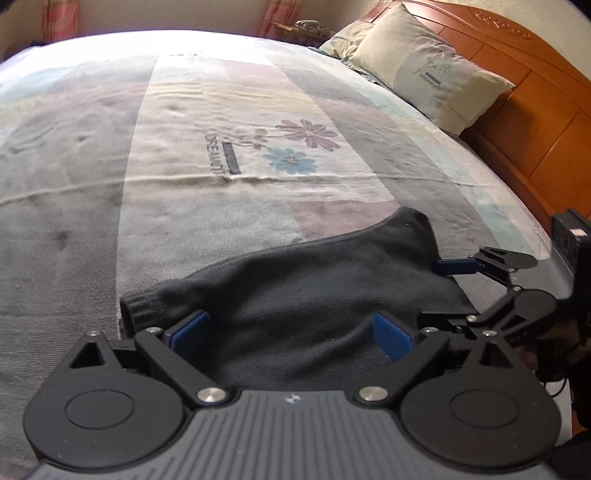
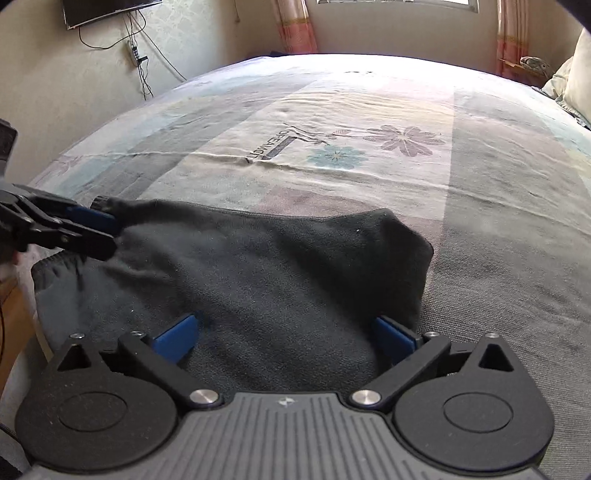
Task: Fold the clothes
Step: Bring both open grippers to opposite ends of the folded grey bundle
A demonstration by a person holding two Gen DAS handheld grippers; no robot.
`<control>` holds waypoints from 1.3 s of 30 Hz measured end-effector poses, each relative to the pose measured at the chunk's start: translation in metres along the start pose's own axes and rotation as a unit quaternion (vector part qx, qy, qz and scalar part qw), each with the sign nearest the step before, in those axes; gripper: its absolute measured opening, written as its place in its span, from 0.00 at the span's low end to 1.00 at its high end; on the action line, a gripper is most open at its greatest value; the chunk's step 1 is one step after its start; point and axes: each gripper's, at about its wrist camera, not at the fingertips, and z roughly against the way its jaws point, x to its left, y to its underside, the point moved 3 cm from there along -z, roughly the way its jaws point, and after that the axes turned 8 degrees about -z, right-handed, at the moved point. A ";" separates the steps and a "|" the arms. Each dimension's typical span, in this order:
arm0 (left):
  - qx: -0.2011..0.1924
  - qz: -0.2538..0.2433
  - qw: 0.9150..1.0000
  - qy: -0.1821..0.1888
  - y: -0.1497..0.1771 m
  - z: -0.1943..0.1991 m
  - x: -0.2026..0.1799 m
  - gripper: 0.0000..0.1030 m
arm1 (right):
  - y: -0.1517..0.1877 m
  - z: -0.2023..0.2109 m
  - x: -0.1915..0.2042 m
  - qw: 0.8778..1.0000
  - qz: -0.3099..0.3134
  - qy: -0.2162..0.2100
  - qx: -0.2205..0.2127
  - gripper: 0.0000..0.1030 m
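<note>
A dark grey knit garment [image 1: 314, 280] [image 2: 258, 266] lies flattened on the bed near its front edge, with a ribbed cuff at its left end in the left wrist view. My left gripper [image 1: 291, 332] stands wide open low over the garment's near part, cloth lying between its blue pads [image 1: 188, 326] without being pinched. My right gripper [image 2: 286, 334] is also wide open over the garment's near edge, cloth under and between its fingers. Each gripper shows in the other's view: the right gripper [image 1: 448, 295] at the garment's right end, the left gripper [image 2: 107, 236] at its left end.
The bed's floral patchwork sheet [image 1: 258, 147] stretches away beyond the garment. Pillows [image 1: 432, 74] lean on a wooden headboard [image 1: 535, 110] at the right. A wall-mounted screen [image 2: 107, 11] with dangling cables hangs far left. The bed's edge and floor [image 2: 14, 325] are at lower left.
</note>
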 end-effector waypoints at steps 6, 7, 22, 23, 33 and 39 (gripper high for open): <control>0.019 0.028 0.999 0.021 0.038 0.010 -0.013 0.95 | 0.000 0.000 -0.002 1.000 -0.007 -0.003 -0.006 1.00; 0.023 0.033 0.999 0.019 0.045 0.008 -0.013 0.95 | 0.000 0.000 -0.002 1.000 -0.008 -0.003 -0.007 1.00; -0.015 0.082 0.996 0.008 0.054 0.027 -0.002 0.95 | -0.035 -0.011 -0.016 0.998 -0.045 -0.037 -0.031 1.00; -0.013 0.081 0.997 0.009 0.054 0.027 -0.002 0.95 | -0.036 -0.018 -0.019 0.998 -0.045 -0.035 -0.028 1.00; -0.021 0.098 0.995 0.013 0.049 0.029 0.003 0.95 | -0.054 -0.033 -0.019 0.999 -0.023 -0.018 -0.019 1.00; -0.050 0.071 0.996 0.012 0.021 0.035 0.003 0.95 | -0.054 -0.020 -0.018 0.999 -0.028 -0.022 -0.023 1.00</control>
